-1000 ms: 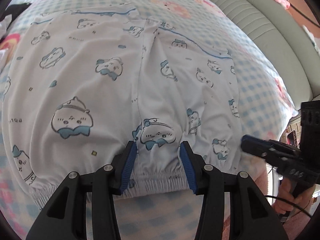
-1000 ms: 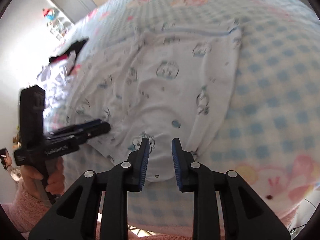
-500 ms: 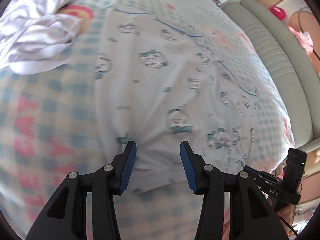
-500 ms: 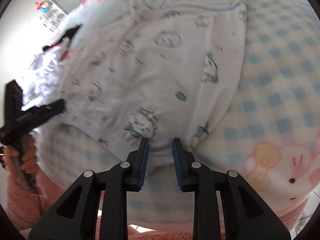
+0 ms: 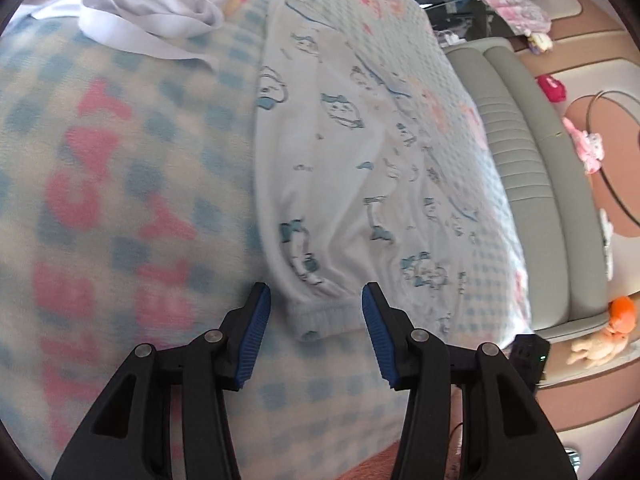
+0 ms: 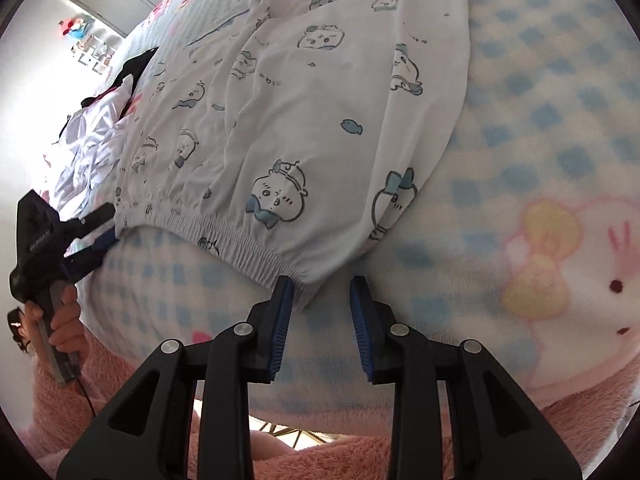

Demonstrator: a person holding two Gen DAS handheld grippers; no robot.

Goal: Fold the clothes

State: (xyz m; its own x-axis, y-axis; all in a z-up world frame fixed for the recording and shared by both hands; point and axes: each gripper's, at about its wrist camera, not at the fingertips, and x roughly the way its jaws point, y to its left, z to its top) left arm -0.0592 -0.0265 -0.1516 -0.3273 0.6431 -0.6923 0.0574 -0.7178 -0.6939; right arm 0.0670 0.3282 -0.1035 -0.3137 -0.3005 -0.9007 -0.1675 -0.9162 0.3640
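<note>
Both grippers gape at the near edge of the checked blanket [image 6: 520, 128]: the left gripper [image 5: 316, 334] and the right gripper [image 6: 320, 320] each straddle an elastic-waistband corner of the cartoon-print pyjama shorts [image 6: 304, 112], which lie flat. Beyond, crumpled white clothes [image 5: 140, 8].

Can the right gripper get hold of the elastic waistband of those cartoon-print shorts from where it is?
Probably yes. The right gripper is open, with the waistband corner right at its fingers. Nothing lies between them; only the checked blanket is underneath.
</note>
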